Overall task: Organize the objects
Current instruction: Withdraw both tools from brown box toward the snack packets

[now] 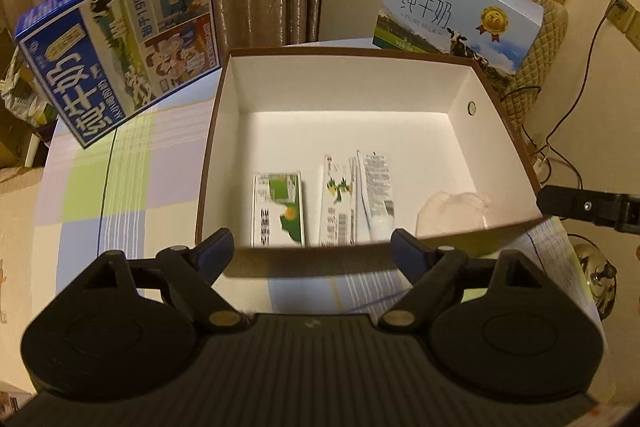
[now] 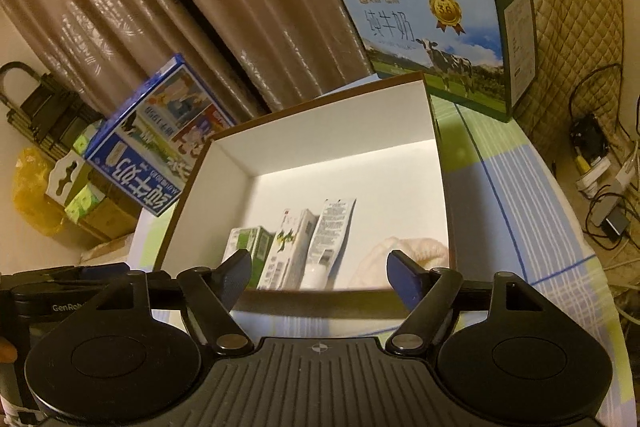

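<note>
**Fingers spread wide over the packed box**

Fingers (image 1: 216, 247) of the left gripper (image 1: 312, 247) and those of the right gripper (image 2: 318, 269) stand apart, gripping nothing. Just beyond both sets of tips sits the open box (image 1: 460, 83) (brown outside, white inside), holding a green carton (image 1: 278, 205), two flat packets (image 1: 356, 195) and a pale cloth (image 1: 452, 211) along its near wall.

The big brown cardboard box with white inside (image 1: 224, 131) is open on top, and its back half is bare floor. Small packets (image 1: 278, 209) and a pale bag (image 1: 452, 211) fill the near part. A dark blue milk carton (image 1: 120, 39) blocks the left side, and a light blue milk carton (image 1: 456, 11) blocks the back right.
</note>
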Motion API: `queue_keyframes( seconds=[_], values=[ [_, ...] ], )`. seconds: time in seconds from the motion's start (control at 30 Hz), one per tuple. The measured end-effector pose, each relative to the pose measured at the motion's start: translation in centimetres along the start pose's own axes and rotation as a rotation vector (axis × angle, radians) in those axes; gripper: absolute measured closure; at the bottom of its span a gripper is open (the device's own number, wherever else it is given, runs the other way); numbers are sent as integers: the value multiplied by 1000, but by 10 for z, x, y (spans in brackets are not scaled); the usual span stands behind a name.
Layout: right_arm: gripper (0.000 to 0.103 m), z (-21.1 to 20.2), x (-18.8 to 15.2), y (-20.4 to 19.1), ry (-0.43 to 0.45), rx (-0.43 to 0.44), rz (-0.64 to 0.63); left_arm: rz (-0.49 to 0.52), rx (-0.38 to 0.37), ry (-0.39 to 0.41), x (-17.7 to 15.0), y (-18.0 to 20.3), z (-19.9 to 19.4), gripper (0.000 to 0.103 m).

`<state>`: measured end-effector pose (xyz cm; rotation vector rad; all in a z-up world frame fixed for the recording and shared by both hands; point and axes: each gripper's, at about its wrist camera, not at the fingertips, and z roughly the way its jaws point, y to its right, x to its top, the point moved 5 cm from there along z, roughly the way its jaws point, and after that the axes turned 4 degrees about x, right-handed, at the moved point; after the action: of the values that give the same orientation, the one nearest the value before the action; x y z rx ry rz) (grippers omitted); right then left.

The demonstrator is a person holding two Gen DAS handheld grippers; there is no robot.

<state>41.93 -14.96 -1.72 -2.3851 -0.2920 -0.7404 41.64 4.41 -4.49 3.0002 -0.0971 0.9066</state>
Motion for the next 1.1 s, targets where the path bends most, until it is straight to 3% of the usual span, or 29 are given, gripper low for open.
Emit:
queue_keyframes(
  seconds=[0.67, 1.1],
  values=[
    [30, -45, -78, -29, -58, -31, -98, -70, -22, -52, -98, 12, -54, 20],
    [30, -55, -114, -33, -107, -38, -134, -73, 6, -93, -138, 13, -66, 20]
  ],
)
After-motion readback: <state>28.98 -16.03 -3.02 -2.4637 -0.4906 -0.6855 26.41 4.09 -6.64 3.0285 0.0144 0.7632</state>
